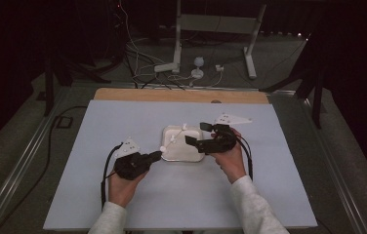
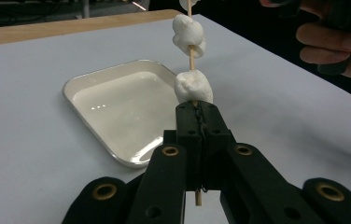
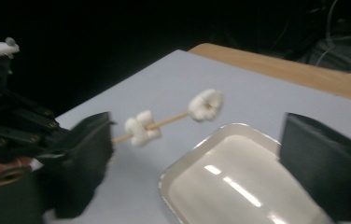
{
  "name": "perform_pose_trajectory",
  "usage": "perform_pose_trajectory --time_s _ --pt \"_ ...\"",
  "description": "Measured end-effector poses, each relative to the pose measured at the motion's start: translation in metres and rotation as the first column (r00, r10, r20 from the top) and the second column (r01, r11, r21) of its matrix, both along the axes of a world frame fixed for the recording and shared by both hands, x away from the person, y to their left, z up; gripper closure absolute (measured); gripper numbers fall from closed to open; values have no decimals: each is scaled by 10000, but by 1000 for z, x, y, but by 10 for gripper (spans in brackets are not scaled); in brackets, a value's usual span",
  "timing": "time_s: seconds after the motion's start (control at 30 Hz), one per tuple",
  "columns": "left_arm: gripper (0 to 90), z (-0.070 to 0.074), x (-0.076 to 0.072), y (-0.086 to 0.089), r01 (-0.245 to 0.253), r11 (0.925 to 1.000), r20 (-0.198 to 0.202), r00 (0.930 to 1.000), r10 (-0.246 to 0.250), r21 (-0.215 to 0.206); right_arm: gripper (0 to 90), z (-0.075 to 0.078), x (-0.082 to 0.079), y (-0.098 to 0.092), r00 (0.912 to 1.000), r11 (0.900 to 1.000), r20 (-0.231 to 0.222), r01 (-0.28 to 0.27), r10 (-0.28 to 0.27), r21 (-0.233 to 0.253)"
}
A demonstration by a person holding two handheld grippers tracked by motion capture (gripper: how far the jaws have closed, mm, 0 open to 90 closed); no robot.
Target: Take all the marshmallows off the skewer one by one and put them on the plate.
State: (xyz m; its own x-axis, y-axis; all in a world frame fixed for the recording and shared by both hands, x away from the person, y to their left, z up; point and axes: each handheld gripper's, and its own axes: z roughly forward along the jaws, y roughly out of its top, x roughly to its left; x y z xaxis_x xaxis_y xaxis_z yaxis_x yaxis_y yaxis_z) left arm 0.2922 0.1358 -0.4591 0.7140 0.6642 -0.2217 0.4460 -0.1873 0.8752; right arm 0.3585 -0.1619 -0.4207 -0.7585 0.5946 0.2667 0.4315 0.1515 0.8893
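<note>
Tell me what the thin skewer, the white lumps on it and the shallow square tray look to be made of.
Thin skewer: pale tan, matte, straight, so probably wood or bamboo. White lumps: soft, puffy and matte with dented sides, likely marshmallows. Shallow square tray: silvery rim and a glossy floor that mirrors the lights, so it looks like metal, though an enamelled or coated finish is possible.

Both grippers, left gripper and right gripper, are matte black with brass-ringed screw holes, grey three-cornered plates and trailing black cables; the sleeves look pale, perhaps white.
</note>
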Motion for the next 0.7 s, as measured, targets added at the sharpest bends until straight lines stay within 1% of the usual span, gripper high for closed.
perform_pose_trajectory --time_s 0.03,0.07,0.1,0.13,0.2,0.23,0.27,0.33,0.37,0.43,0.5,0.53,0.6,0.63,0.67,0.7 --pt "900 0 -1 -1 75 10000 50 10000 -74 -66 188 0 1 2 9999 9999 -147 -42 44 102" --pt "900 0 -1 -1 75 10000 50 10000 -74 -66 188 0 1 2 9999 9999 -147 -42 44 102" --pt "900 0 -1 -1 157 9998 85 9998 -156 -151 267 -1 5 5 9983 9994 -579 -20 40 352" --pt "900 1 -2 -2 234 9995 167 9996 -230 -231 296 -1 6 6 9973 9990 -734 -17 50 456" --pt "900 1 -3 -1 334 9990 267 9991 -327 -285 346 -3 9 9 9933 9978 -1152 201 -127 639" --pt "900 2 -3 -1 376 9989 330 9988 -366 -298 389 -4 11 10 9905 9970 -1373 207 -103 742" --pt "900 2 -4 -1 432 9986 358 9985 -420 -315 444 -6 13 11 9874 9959 -1584 90 53 896" --pt "900 1 -4 -1 509 9982 427 9979 -495 -318 539 -9 16 12 9782 9930 -2061 3 242 1181" --pt "900 1 -4 -2 516 9983 460 9977 -503 -286 578 -10 17 12 9728 9904 -2288 -54 373 1383" --pt "900 0 -4 -1 522 9983 467 9976 -509 -253 626 -12 19 12 9626 9841 -2656 -61 538 1773" --pt "900 -2 -4 -1 560 9984 456 9974 -555 -92 687 -12 19 12 9566 9770 -2817 -128 740 2129" --pt "900 -3 -4 -1 597 9982 452 9972 -598 36 720 -11 20 11 9564 9736 -2818 -112 770 2279" --pt "900 -4 -4 -2 636 9980 462 9969 -638 65 753 -9 19 10 9558 9685 -2830 -73 798 2488" --pt "900 -4 -4 -2 638 9979 461 9969 -644 138 753 -9 19 10 9558 9685 -2830 -73 798 2488" --pt "900 -4 -5 -3 667 9976 456 9967 -676 203 762 -6 18 11 9615 9742 -2643 -144 753 2251" --pt "900 -4 -5 -3 723 9970 507 9960 -737 282 768 -5 18 11 9633 9749 -2585 -131 719 2221"
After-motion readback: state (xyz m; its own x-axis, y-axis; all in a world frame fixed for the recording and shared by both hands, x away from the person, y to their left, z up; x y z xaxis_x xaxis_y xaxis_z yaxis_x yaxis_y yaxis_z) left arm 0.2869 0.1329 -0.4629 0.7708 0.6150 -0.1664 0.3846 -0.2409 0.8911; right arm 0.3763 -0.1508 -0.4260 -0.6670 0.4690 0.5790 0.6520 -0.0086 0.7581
